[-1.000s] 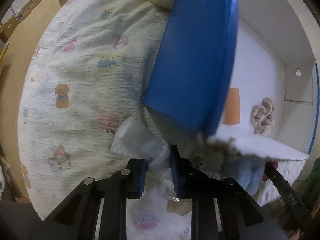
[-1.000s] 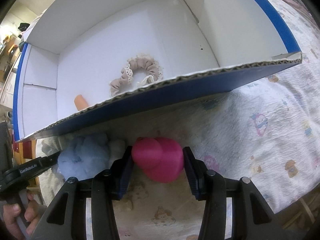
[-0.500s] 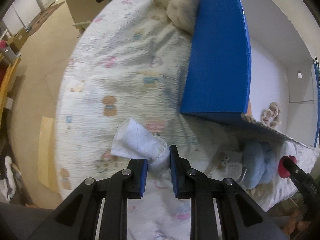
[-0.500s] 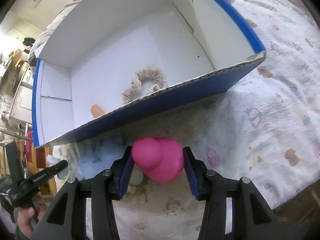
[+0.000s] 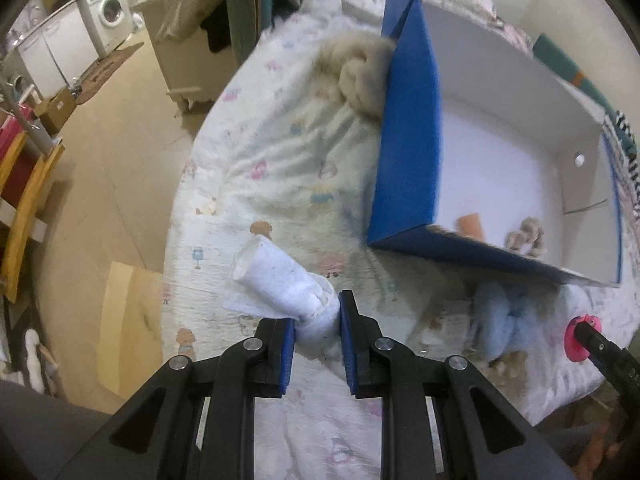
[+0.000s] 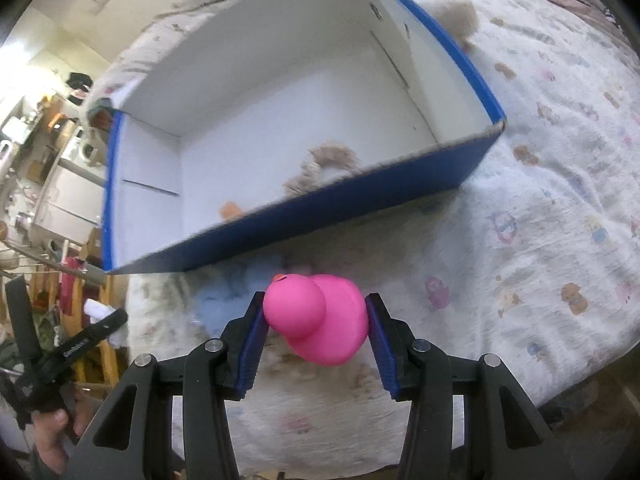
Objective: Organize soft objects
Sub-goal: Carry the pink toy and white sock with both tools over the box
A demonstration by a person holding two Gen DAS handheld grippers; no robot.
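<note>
a rolled white cloth (image 5: 280, 284) is pinched at its near end between the blue pads (image 5: 289, 354) of the left gripper (image 5: 318, 344), and its open far end is pointed away over the printed bedspread (image 5: 280, 160), to the left of the box. a pink rubber duck (image 6: 316, 318) is clamped between the 2 fingers of the right gripper (image 6: 316, 344), its head turned toward the left finger and a small orange beak seen at the top; it is held above the bedspread (image 6: 540, 220), in front of the near wall of the box. a blue cardboard box (image 6: 360, 196) with a white interior is set on the bed, open at the top. inside it, a beige scrunchie (image 6: 320, 166) is seen lying on the floor near the front wall, and a small orange object (image 6: 231, 210) is seen to its left (what it is cannot be told). in the left wrist view the same box (image 5: 408, 140) is seen from its corner, with the scrunchie (image 5: 526, 236) and the orange piece (image 5: 472, 225) inside. a light blue fluffy item (image 5: 498, 320) is seen on the bedspread just outside the front wall, and a beige knotted plush (image 5: 362, 80) is seen pressed against the far outer side of the box. the tip of the right gripper with the duck (image 5: 578, 338) is caught at the right edge of that view.
</note>
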